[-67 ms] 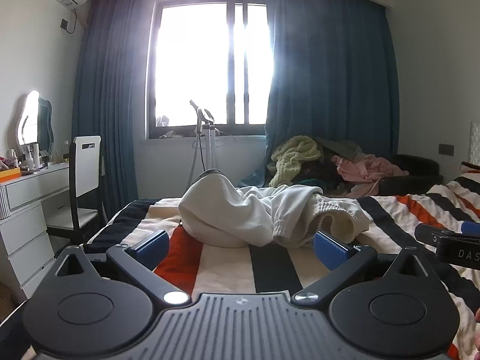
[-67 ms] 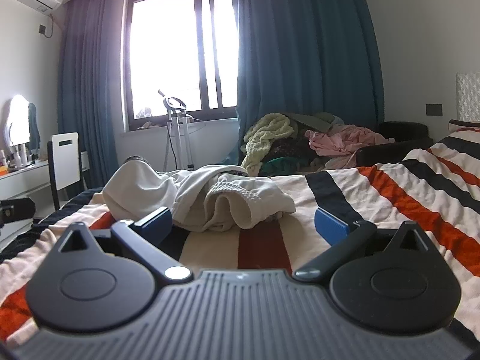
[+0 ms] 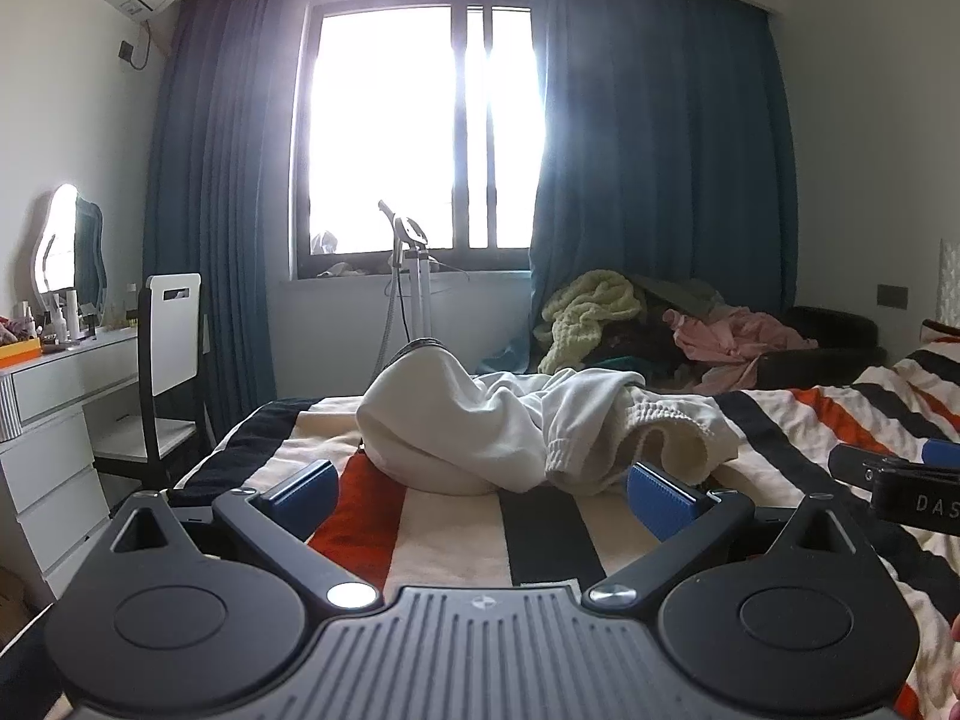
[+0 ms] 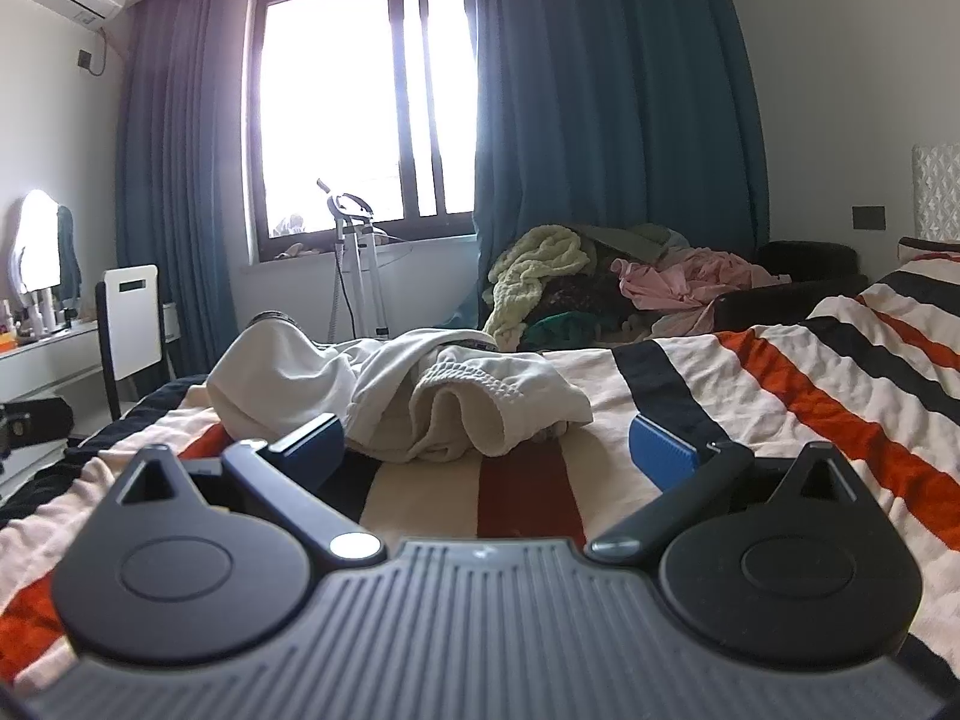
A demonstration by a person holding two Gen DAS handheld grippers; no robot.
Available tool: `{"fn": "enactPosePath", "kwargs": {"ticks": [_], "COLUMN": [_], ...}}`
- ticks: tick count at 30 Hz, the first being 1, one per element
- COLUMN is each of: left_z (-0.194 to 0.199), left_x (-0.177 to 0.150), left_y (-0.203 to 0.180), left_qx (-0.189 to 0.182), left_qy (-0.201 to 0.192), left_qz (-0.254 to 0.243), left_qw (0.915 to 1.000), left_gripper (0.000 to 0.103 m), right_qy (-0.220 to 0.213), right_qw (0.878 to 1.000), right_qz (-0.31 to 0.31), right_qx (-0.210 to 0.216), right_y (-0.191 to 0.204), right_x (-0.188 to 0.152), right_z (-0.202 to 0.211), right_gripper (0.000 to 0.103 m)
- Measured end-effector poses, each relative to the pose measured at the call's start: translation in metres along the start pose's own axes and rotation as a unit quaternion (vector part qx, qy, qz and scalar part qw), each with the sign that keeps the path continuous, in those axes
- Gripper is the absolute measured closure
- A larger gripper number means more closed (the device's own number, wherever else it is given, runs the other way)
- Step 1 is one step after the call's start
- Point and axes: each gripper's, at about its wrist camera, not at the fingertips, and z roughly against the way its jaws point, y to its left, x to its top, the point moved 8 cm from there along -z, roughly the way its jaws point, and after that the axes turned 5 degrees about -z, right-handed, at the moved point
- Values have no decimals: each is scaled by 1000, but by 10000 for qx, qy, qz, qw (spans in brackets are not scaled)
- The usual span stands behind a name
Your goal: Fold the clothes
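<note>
Both tongs hang low over the striped blanket (image 4: 750,396), the left gripper (image 3: 480,492) and right gripper (image 4: 486,441) each spread wide, pinching nothing. Just ahead lies the crumpled white garment (image 3: 510,432), perhaps sweatpants; its far side is hidden. Beyond, a clothes pile (image 4: 600,276) fronts the curtains.

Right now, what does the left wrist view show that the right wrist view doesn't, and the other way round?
Only the left wrist view shows the right gripper at its right edge and the white dresser drawers. Only the right wrist view shows the white headboard and more striped blanket to the right. Both show the crumpled white sweatpants on the bed, the clothes pile by the blue curtain, and open, empty jaws.
</note>
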Motion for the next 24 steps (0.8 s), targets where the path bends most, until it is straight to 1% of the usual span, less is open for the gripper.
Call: {"fn": "enactPosePath", "kwargs": {"ticks": [5,6,7,11,20,24], "left_z": [7,-1,-4,-2,-1,-3], "left_x": [-3,-3,0,-1,-3,-5], "left_y": [-1,-6,-3,-7,-10,-11], "left_qx": [48,53,24,4,-182,-208], "left_qy": [-74,54,95,61,58,139], "left_qz": [-123,-174,-148,-191,-46,-13], "left_qw": [9999,9998,9998,9998,9998,9997], "left_gripper": [0,0,0,0,0,0], "right_qy": [4,5,6,31,-12,20], "right_qw": [10000,10000,10000,10000,9999,9998], "right_qz": [-70,-84,-98,-76,-114,-179], "right_qx": [9,11,13,2,-53,-66], "right_y": [-1,-1,-2,0,-1,-2], "right_x": [0,0,0,0,-1,0], "right_z": [1,1,1,-1,1,0], "right_gripper": [0,0,0,0,0,0]}}
